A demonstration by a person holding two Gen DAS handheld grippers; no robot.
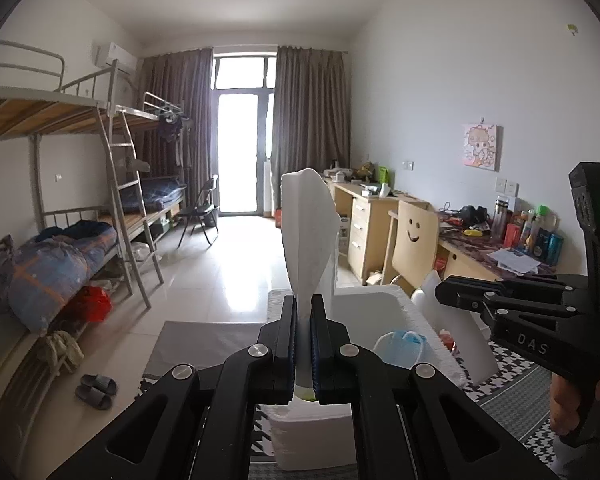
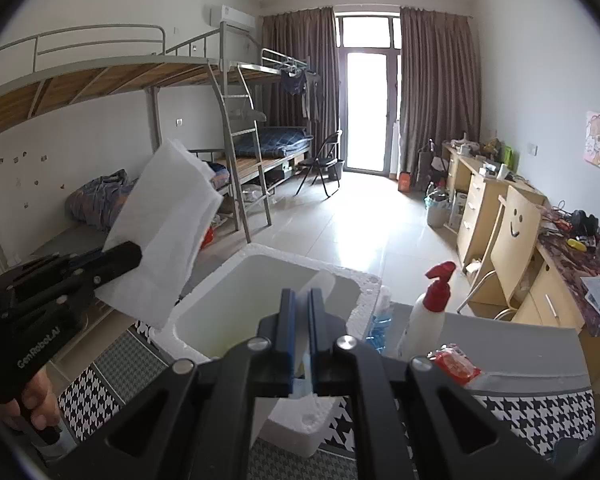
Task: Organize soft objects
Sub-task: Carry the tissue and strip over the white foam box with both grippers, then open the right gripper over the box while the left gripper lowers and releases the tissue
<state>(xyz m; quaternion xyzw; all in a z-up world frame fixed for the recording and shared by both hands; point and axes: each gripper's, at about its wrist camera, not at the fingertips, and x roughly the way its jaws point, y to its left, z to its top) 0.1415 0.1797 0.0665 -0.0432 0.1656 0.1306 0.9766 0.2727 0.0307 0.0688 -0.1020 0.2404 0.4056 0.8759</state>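
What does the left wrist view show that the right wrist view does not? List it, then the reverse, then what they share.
Only the left wrist view: a pair of slippers on the floor by the bunk, a red bag under it, and a blue face mask inside the foam box.

Only the right wrist view: a spray bottle with a red nozzle and a red packet beside the box.

Both: the white foam box, the white cloth shut in the left gripper, and the smiley chair.

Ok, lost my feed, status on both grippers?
Left gripper shut on white foam sheet, held above foam box. Right gripper shut on a thin white piece. Nothing blocking the box.
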